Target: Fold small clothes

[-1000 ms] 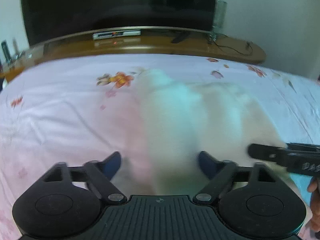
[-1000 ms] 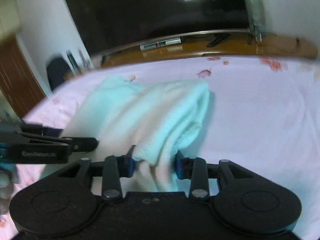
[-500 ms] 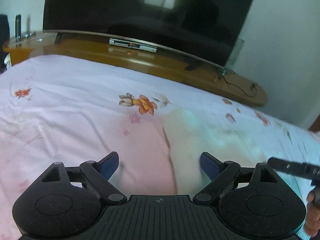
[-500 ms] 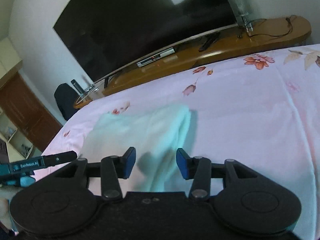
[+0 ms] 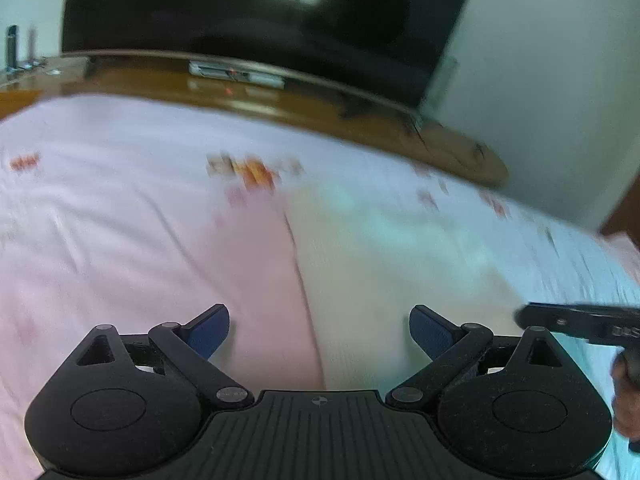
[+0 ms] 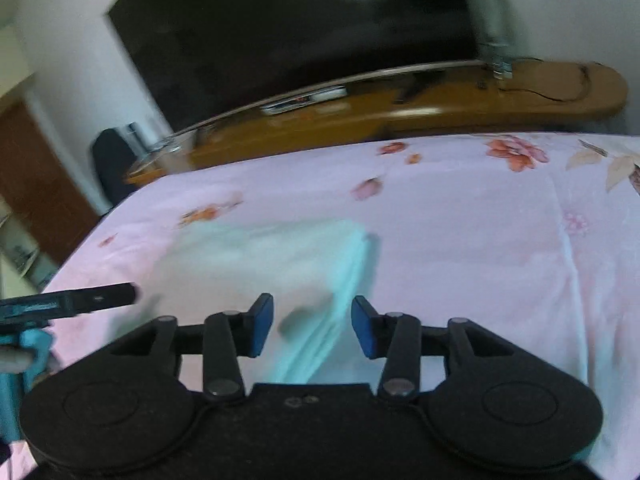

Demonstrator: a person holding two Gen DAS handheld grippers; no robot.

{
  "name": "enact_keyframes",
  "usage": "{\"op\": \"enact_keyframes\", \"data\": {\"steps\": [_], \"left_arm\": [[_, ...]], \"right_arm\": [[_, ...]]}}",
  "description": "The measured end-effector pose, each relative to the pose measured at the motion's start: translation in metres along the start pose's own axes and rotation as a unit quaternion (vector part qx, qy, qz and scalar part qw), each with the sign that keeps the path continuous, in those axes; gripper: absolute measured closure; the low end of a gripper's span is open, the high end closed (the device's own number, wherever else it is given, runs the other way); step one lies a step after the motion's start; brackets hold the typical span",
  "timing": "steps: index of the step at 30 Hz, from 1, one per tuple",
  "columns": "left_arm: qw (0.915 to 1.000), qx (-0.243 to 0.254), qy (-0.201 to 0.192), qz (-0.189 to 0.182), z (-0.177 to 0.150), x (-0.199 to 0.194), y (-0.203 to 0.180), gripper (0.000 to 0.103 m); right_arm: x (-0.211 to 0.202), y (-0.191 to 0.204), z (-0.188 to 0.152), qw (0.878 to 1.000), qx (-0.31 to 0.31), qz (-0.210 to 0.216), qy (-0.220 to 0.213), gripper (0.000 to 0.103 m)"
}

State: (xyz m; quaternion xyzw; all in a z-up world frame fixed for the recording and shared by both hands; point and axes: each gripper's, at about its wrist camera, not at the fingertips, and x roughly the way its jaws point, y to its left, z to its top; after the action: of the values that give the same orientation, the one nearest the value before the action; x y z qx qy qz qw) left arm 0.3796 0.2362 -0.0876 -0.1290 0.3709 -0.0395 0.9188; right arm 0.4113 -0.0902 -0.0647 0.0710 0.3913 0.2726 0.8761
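Observation:
A pale mint and cream knit garment (image 5: 384,264) lies folded flat on the pink floral bedsheet (image 5: 120,240). It also shows in the right wrist view (image 6: 272,264), its folded right edge running toward the camera. My left gripper (image 5: 319,334) is open and empty above the garment's near left edge. My right gripper (image 6: 312,330) is open and empty above the garment's near right edge. Each gripper's fingertip shows at the side of the other's view. Both views are blurred.
A long wooden TV bench (image 6: 400,112) with a large dark TV (image 5: 260,12) stands beyond the bed's far edge. A set-top box (image 5: 236,74) sits on it. A dark chair (image 6: 112,168) and a brown door (image 6: 36,184) are at the left.
One second ago both grippers held the garment bunched up. They have let go, the garment now lies flat and folded, and both grippers have drawn back slightly.

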Motion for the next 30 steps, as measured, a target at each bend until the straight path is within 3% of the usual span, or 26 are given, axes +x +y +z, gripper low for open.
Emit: {"op": "enact_keyframes", "data": {"steps": [2, 4, 6, 8, 10, 12, 13, 17, 19, 20, 23, 26, 30], "left_arm": [[0.9997, 0.009, 0.008, 0.021, -0.018, 0.0, 0.001, 0.006], [0.9988, 0.005, 0.011, 0.048, -0.031, -0.016, -0.005, 0.006], [0.9991, 0.018, -0.011, 0.038, -0.046, -0.042, -0.018, 0.006], [0.9993, 0.017, 0.004, 0.032, -0.067, -0.054, -0.025, 0.006], [0.9979, 0.032, 0.019, 0.053, -0.09, -0.055, -0.032, 0.006], [0.9965, 0.044, 0.015, 0.07, -0.103, -0.067, -0.038, 0.006], [0.996, 0.048, 0.022, 0.072, -0.108, -0.076, -0.042, 0.006], [0.9904, 0.101, 0.025, 0.092, -0.143, -0.121, -0.063, 0.006], [0.9911, 0.095, 0.003, 0.092, -0.16, -0.158, -0.072, 0.006], [0.9911, 0.089, -0.01, 0.098, -0.168, -0.178, -0.077, 0.0], [0.9919, 0.072, -0.034, 0.099, -0.193, -0.234, -0.089, 0.0], [0.9932, 0.068, -0.041, 0.085, -0.203, -0.273, -0.101, 0.0], [0.9902, 0.09, -0.062, 0.086, -0.201, -0.304, -0.119, 0.0]], "right_arm": [[0.009, 0.001, -0.013, 0.999, -0.013, -0.014, 0.028, 0.059], [0.008, -0.005, -0.021, 0.999, 0.006, -0.03, 0.024, 0.05], [-0.013, 0.003, -0.021, 0.998, 0.025, -0.061, 0.015, 0.052], [-0.043, 0.027, -0.032, 0.998, -0.008, -0.055, -0.014, 0.053], [-0.05, 0.048, -0.052, 0.998, -0.035, -0.054, 0.012, 0.052], [-0.039, 0.057, -0.08, 0.992, -0.062, -0.089, 0.068, 0.052], [-0.042, 0.057, -0.094, 0.99, -0.07, -0.101, 0.07, 0.05], [-0.092, 0.061, -0.12, 0.991, -0.025, -0.127, 0.044, 0.049], [-0.131, 0.069, -0.139, 0.994, -0.015, -0.112, 0.009, 0.047], [-0.152, 0.075, -0.149, 0.994, -0.012, -0.109, -0.004, 0.046], [-0.209, 0.095, -0.178, 0.995, -0.001, -0.094, -0.037, 0.031], [-0.257, 0.117, -0.205, 0.994, 0.013, -0.095, -0.056, 0.028], [-0.289, 0.146, -0.209, 0.991, -0.012, -0.119, -0.066, 0.025]]}}
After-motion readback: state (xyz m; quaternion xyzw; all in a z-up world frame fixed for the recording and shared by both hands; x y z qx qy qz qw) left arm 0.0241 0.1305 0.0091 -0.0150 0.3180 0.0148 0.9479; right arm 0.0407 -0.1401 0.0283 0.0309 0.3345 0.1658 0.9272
